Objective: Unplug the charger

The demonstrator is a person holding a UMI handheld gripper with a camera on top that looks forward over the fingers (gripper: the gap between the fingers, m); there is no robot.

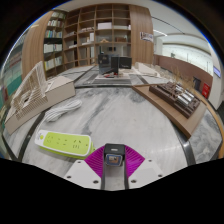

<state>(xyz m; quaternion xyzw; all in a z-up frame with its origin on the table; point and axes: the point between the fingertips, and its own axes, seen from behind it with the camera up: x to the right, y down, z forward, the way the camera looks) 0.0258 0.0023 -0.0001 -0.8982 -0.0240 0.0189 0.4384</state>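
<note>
tabletop (130, 115) open ahead | strip (63, 142) left, long axis sideways | hand-held gripper (114, 160) clamped on charger (114, 153)

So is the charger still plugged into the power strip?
No, the charger sits between the claw fingers, apart from the green power strip lying on the table beside them.
</note>
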